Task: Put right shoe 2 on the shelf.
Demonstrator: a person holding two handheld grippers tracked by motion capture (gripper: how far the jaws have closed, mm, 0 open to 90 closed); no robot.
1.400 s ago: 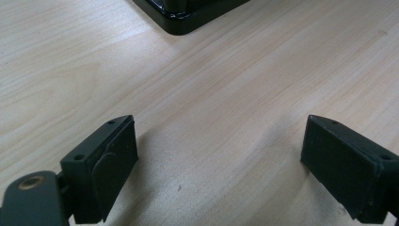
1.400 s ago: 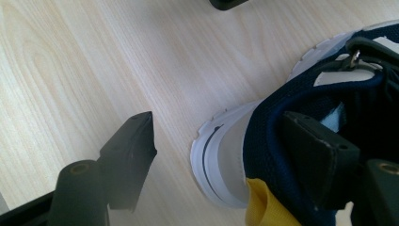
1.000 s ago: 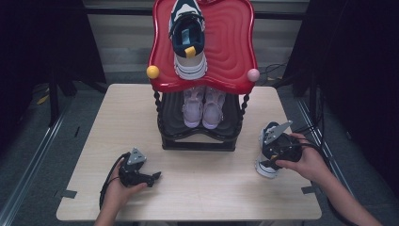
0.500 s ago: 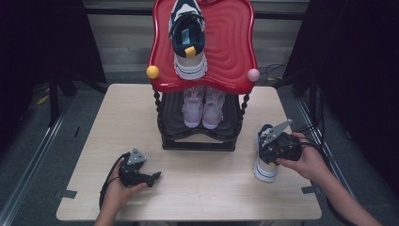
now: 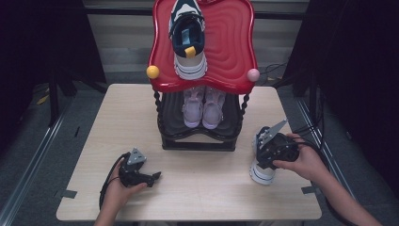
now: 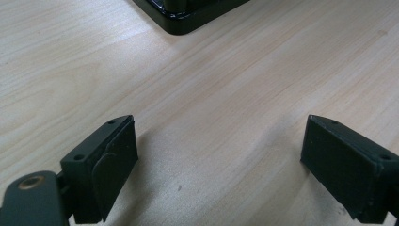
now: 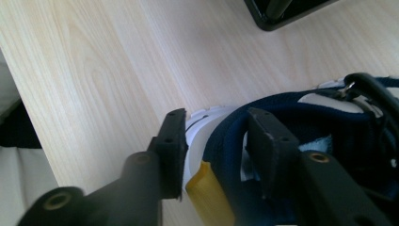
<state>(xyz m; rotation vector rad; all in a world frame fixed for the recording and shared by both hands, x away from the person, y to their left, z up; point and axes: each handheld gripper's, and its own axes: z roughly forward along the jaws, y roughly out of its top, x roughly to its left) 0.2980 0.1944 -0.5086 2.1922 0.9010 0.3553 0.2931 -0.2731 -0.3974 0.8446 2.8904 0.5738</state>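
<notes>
The shoe [image 7: 301,141] is dark blue with a white sole and a yellow tab at the heel, and it sits on the table [image 5: 202,197] near the right edge, close to the person. The right gripper [image 7: 214,146] is down at the back of this shoe. One jaw is outside the heel and the other jaw is inside the shoe, so the heel wall stands between them. The jaws have just been opening, and I cannot tell if the pads press on the heel. In the high view the right gripper [image 5: 275,149] covers most of the shoe [image 5: 261,173], and just the white sole peeks out under it. The left gripper [image 6: 221,160] lies low over bare wood near the front left part of the table, with its jaws spread wide and nothing between them. You can see it in the high view too [image 5: 155,176], well apart from the shoe. Farther back, in the middle of the table, stands a black rack [image 5: 197,141]. A pair of pink shoes [image 5: 203,107] sits on its low shelf. On top is a red tray [image 5: 233,42] with another dark blue shoe [image 5: 189,40] on it
</notes>
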